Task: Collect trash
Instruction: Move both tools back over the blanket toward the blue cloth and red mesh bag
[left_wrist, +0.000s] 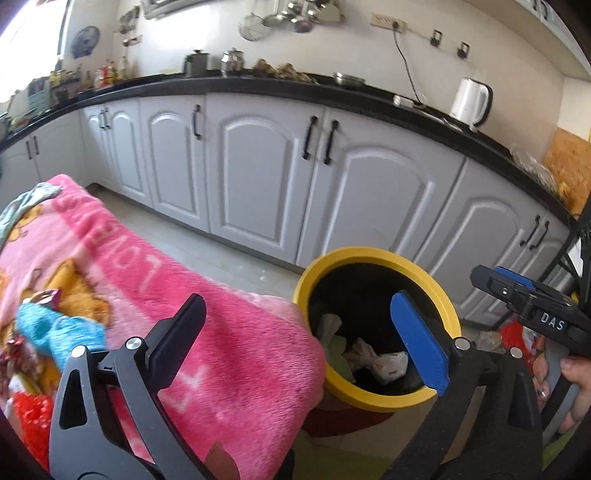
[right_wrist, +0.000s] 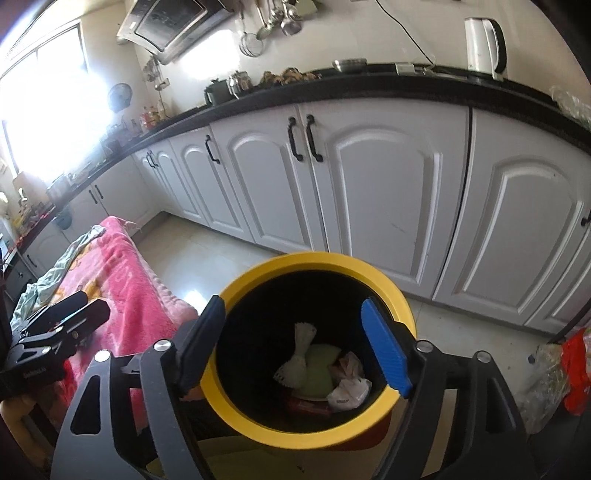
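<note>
A yellow-rimmed trash bin (left_wrist: 369, 254) stands on the floor by the pink blanket (left_wrist: 229, 354); it also shows in the right wrist view (right_wrist: 314, 258). Crumpled wrappers (right_wrist: 347, 391) and other trash lie inside it. My left gripper (left_wrist: 299, 332) is open and empty, over the blanket's edge beside the bin. My right gripper (right_wrist: 295, 343) is open and empty, right above the bin's mouth. More wrappers (left_wrist: 33, 332) lie on the blanket at the left. The right gripper (left_wrist: 517, 291) shows at the right of the left wrist view.
White kitchen cabinets (right_wrist: 388, 192) with a black countertop (left_wrist: 295, 88) run behind the bin. A white kettle (left_wrist: 471, 99) stands on the counter. Red and clear bags (right_wrist: 561, 373) lie on the floor to the right of the bin.
</note>
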